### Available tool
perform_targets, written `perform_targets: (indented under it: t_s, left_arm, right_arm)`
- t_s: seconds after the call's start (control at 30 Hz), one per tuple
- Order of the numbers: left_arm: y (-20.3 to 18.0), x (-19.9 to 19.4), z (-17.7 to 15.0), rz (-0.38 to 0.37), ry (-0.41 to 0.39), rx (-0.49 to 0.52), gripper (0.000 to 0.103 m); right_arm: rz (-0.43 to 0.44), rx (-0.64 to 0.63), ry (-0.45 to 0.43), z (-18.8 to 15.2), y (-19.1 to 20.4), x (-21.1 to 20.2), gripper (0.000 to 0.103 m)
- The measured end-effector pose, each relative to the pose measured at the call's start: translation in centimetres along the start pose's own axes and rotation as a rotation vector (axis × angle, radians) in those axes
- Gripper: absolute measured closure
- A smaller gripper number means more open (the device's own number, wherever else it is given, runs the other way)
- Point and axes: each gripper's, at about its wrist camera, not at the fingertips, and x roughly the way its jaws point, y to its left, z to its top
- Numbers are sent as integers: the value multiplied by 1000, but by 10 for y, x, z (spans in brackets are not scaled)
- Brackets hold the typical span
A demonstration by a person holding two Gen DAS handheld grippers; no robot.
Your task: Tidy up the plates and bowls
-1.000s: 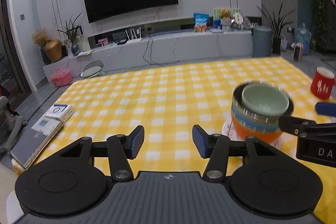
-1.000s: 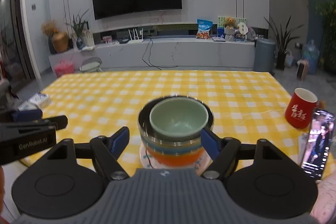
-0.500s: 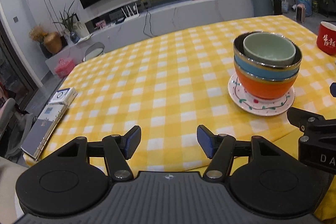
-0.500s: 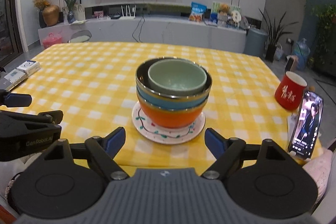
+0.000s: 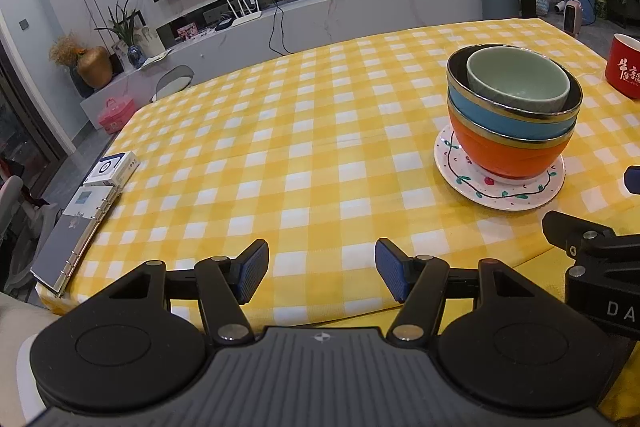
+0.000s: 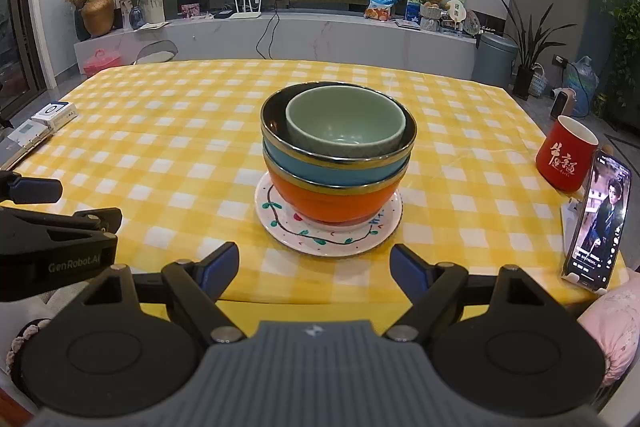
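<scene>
Nested upright, mouths up: green bowl (image 6: 346,123) in blue bowl (image 6: 336,173), in orange bowl (image 6: 336,203), on plate (image 6: 320,239). Left gripper (image 5: 320,275) jaws just widened, right gripper (image 6: 314,269) jaws spread, both empty.

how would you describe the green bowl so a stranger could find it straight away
On the yellow checked tablecloth a patterned plate carries a stack of nested bowls. The pale green bowl sits on top, inside the blue bowl above the orange bowl; it is the smallest and has no gold rim.

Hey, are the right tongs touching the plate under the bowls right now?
Apart. The right wrist view shows the right tongs open, with checked tablecloth visible between their tips and the plate.
</scene>
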Motion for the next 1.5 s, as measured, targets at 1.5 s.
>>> perform_targets:
  t_s: [1.5]
  left_arm:
    - [2, 1, 0, -5, 6, -1, 31]
  right_arm:
    - [12, -13, -1, 0, 2, 4, 22]
